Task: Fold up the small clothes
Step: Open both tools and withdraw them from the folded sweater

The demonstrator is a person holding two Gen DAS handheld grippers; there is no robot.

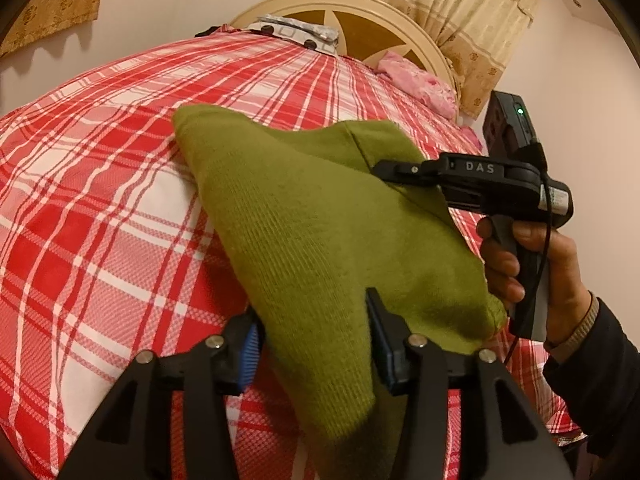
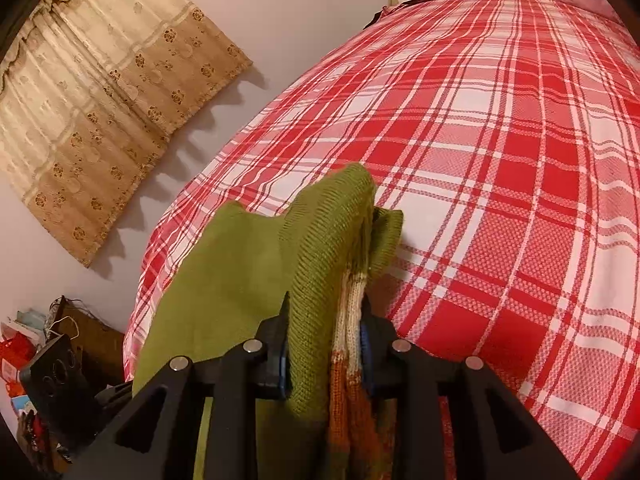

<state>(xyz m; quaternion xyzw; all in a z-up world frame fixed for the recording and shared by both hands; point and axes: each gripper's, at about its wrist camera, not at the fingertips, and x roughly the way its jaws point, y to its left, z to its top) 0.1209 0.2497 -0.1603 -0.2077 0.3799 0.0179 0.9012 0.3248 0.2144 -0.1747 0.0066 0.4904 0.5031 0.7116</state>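
A small olive-green knit garment (image 1: 320, 216) is held up over a bed with a red and white plaid cover (image 1: 100, 184). My left gripper (image 1: 312, 340) is shut on the garment's near edge. My right gripper (image 1: 380, 170) comes in from the right and is shut on the garment's far corner. In the right wrist view the right gripper (image 2: 326, 328) clamps a bunched fold of the green knit (image 2: 312, 248), whose inner side has orange and white stripes (image 2: 352, 364). The left gripper's body (image 2: 56, 376) shows at the lower left of that view.
A cream headboard (image 1: 400, 20) stands at the far end, with a patterned pillow (image 1: 296, 32) and a pink cloth (image 1: 420, 80). Beige curtains (image 2: 100, 120) hang on the wall. Clutter (image 2: 24, 352) lies on the floor beside the bed.
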